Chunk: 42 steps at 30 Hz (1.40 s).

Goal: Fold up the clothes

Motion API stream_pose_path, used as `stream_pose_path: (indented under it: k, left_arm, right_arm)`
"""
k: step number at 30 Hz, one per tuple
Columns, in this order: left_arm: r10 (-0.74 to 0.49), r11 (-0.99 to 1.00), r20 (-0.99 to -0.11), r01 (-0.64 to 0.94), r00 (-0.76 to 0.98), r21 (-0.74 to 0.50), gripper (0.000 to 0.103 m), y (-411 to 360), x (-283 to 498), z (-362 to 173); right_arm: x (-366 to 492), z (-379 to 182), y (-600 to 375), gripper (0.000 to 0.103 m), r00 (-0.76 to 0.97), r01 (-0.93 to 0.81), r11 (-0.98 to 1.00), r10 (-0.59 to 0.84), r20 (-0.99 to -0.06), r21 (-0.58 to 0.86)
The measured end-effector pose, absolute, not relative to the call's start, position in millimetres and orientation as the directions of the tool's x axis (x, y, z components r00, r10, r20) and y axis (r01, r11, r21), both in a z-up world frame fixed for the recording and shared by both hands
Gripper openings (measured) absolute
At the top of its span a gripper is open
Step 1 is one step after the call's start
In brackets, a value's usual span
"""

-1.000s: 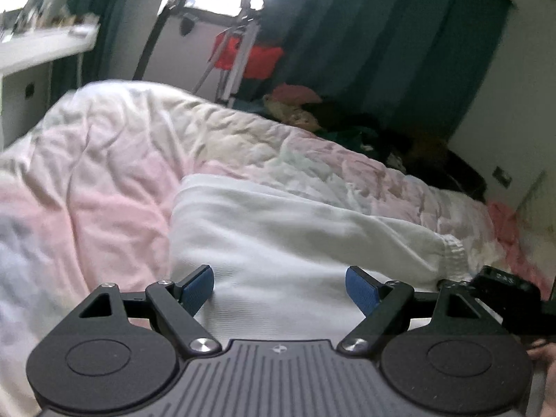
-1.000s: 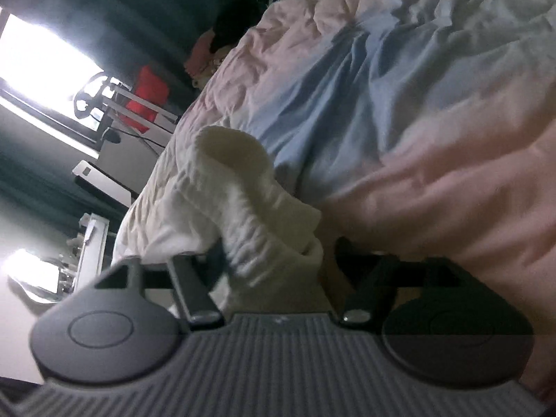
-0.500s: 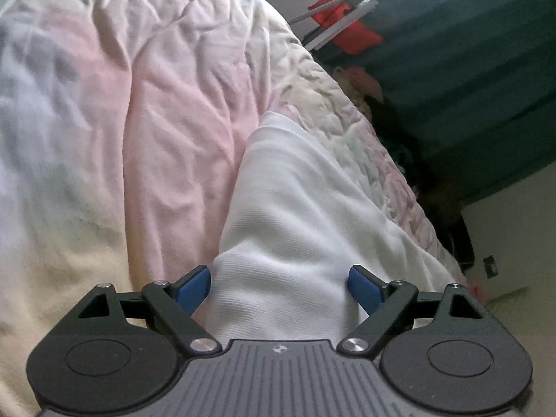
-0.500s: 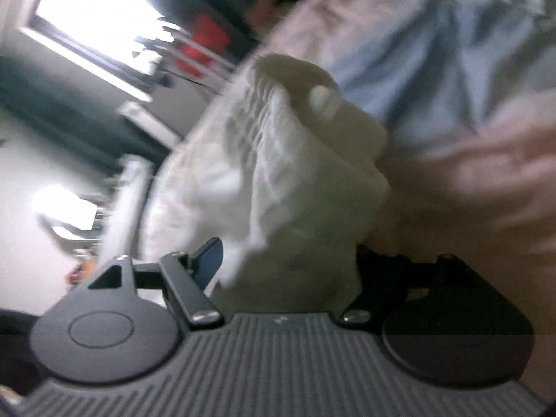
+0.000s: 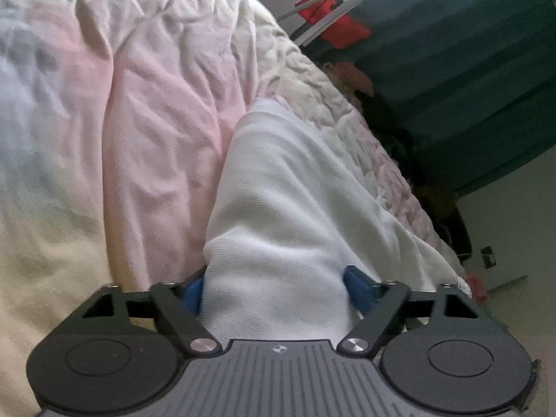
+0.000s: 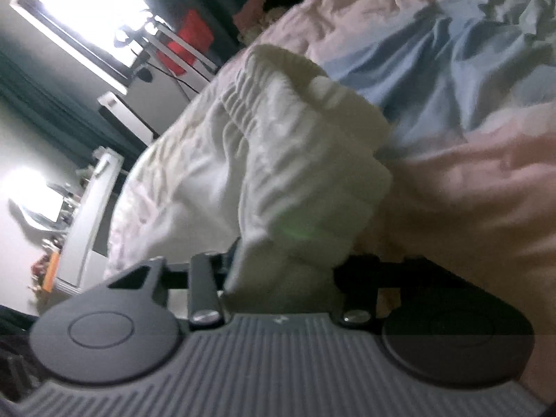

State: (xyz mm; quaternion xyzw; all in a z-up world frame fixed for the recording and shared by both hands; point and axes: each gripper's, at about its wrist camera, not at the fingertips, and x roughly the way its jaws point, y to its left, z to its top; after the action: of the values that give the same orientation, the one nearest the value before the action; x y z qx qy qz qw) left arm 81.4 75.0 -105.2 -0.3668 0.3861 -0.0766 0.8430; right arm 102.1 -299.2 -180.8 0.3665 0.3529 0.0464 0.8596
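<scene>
A white knit garment [image 5: 295,187] lies on the bed, and one end of it rises into my left gripper [image 5: 276,290]. That gripper is open, its blue pads [image 5: 193,292] wide apart with the cloth bulging between them. In the right wrist view the same white garment [image 6: 288,160] shows its gathered elastic band. A thick bunch of this end sits in my right gripper [image 6: 290,260], whose fingers have drawn in and are shut on it. The fingertips are mostly hidden by cloth.
A rumpled quilt covers the bed, pink and cream [image 5: 146,132] on one side and blue [image 6: 434,59] on the other. Beyond it stand dark green curtains [image 5: 469,80], a bright window [image 6: 83,10], a metal rack with red cloth [image 5: 330,17] and a white shelf [image 6: 83,208].
The right gripper's fingers have drawn closer together on the bunched waistband end. The left gripper tilted down toward the bed, and the cloth now fills the gap between its pads.
</scene>
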Motion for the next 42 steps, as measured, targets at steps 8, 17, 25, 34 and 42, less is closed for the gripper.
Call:
stream_pose_path:
  k: [8,17,25,34,42]
  left_arm:
    - [-0.424,0.693,-0.514,-0.099,0.746,-0.715,0.034,74.6,63.9,-94.9]
    - [-0.457,0.676,-0.390,0.026,0.800,-0.737,0.030,43.7,93.7,-23.9]
    - [-0.477,0.731,-0.317,0.170,0.819,-0.661,0.030,-62.9,214.9,35.5]
    - [-0.530,0.740,-0.255,0.295,0.809,-0.604,0.030,-203.2,359.7,33.6]
    - [-0.544,0.803,-0.389,0.328,0.743,-0.497,0.030,-285.6,412.9,-33.2]
  right_arm:
    - [84.0,-152.2,-301.6,0.032,0.816,0.014,0.702,0.404,-0.414,0.712]
    - [135.4,-91.4,-317.7,0.030,0.892,-0.153,0.711,0.398,-0.214,0.686]
    - [178.5,-68.1,-402.8,0.030,0.963,-0.107,0.682,0.253,-0.096,0.723]
    - [228.4,-109.6,-493.1,0.030,1.000,-0.011,0.647,0.023,-0.005,0.762]
    - [235.7,-187.3,-518.3,0.030,0.978,0.206,0.609,-0.110,-0.176,0.766]
